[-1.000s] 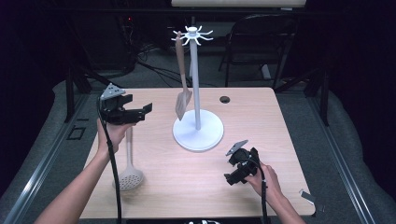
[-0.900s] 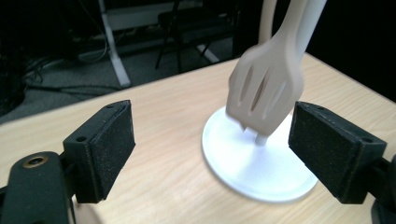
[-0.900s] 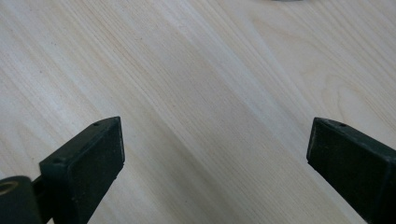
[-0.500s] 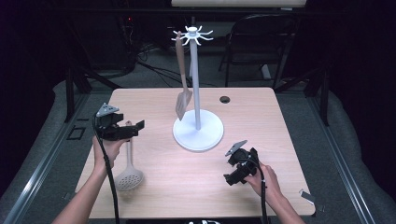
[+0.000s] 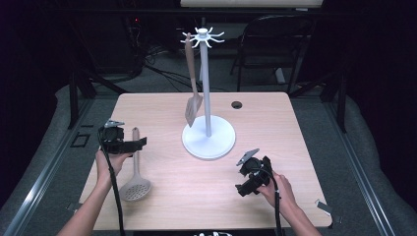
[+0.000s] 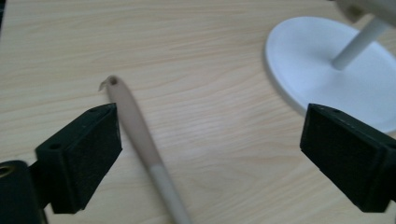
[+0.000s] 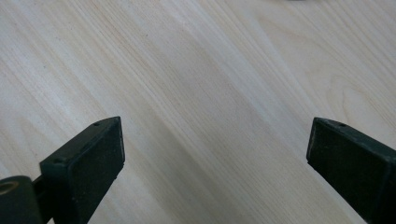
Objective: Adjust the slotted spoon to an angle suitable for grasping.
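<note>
A beige slotted spoon (image 5: 134, 182) lies flat on the wooden table (image 5: 162, 113) at the left, bowl toward me, handle pointing away. Its handle (image 6: 140, 140) runs close by one jaw in the left gripper view. My left gripper (image 5: 136, 145) hovers just above that handle, open, with nothing held. A white utensil stand (image 5: 208, 137) rises at the table's middle, and a beige spatula (image 5: 192, 93) hangs from one of its top hooks. The stand's round base (image 6: 327, 70) lies ahead of the left jaws. My right gripper (image 5: 244, 187) stands open low over bare wood at the front right.
A small black grommet (image 5: 237, 104) sits in the table behind the stand. A folding chair (image 5: 275, 44) and cables stand on the floor beyond the far edge. A small clip (image 5: 324, 206) hangs at the table's front right corner.
My left gripper has come down and toward me from higher up at the left, and now sits over the spoon's handle. The right gripper has stayed put.
</note>
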